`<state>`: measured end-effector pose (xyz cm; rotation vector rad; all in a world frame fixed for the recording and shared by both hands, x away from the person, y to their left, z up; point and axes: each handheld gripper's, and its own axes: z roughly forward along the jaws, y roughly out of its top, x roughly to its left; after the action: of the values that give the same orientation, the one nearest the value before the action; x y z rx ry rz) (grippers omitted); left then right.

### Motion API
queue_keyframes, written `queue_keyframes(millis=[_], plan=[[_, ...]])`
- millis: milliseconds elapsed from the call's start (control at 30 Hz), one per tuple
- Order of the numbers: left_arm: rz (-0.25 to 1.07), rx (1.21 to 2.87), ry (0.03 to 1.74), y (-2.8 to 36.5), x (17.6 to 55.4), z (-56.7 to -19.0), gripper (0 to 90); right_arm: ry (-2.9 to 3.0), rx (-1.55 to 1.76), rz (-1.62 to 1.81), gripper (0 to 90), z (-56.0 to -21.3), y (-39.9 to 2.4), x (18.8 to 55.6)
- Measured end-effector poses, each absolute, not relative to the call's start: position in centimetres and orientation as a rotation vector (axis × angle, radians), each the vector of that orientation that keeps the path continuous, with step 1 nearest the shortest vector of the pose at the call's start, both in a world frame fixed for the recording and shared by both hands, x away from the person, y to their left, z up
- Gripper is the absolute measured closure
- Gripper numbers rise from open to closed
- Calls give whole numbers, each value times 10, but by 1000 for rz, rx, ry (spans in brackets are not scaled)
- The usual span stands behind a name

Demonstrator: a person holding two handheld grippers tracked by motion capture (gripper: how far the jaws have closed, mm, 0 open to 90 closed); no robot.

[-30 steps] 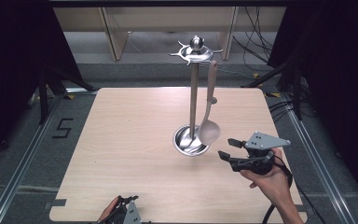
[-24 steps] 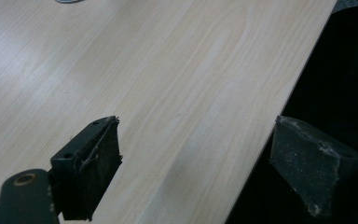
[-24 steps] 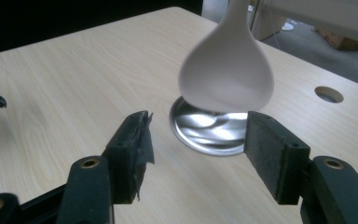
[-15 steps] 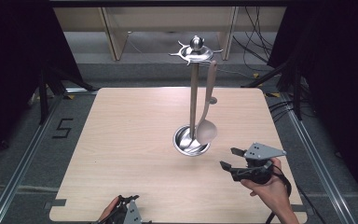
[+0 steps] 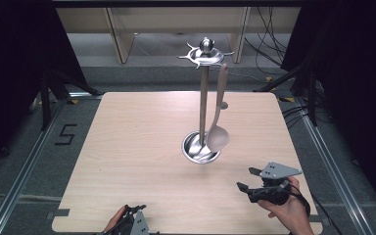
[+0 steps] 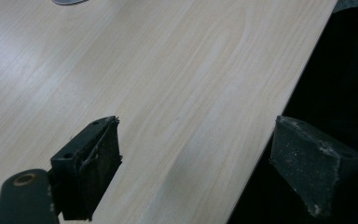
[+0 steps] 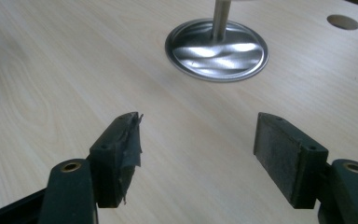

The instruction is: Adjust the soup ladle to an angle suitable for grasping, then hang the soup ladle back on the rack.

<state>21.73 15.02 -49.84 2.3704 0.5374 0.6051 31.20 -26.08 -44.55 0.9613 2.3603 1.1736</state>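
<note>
A metal utensil stand point(image 5: 204, 98) rises from a round shiny base point(image 5: 198, 148) near the middle of the wooden table point(image 5: 127, 147). A beige ladle point(image 5: 218, 127) hangs from the stand's top hooks, its bowl just above the base. My right gripper point(image 5: 247, 179) hovers over the table's front right, open, jaws empty, facing left toward the stand. In the right gripper view the base point(image 7: 216, 49) lies ahead of the spread jaws. My left gripper point(image 5: 137, 210) sits at the table's front edge, open and empty; one jaw hangs past the table edge point(image 6: 279, 112).
Dark curtains flank both sides. A wooden frame point(image 5: 176, 29) stands behind the table, with cables point(image 5: 269, 54) on the floor at the back right. A "5" is marked on the floor point(image 5: 64, 134) at the left. A small round hole point(image 7: 342, 21) marks the tabletop.
My right gripper has drawn back from the ladle toward the front right edge and dropped lower. The ladle hangs free. My left gripper has stayed put.
</note>
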Motion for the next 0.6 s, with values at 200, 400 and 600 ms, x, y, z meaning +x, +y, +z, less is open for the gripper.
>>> queue_keyframes(millis=[200,400,600], plan=[[617,2361,545,151,217,-500,149,2372,955,1142,321,-454,-270,306],[627,2360,548,151,217,-499,149,2389,972,1133,320,-461,-275,299],[637,2363,545,152,216,-501,149,2407,1000,1139,318,-464,-279,292]])
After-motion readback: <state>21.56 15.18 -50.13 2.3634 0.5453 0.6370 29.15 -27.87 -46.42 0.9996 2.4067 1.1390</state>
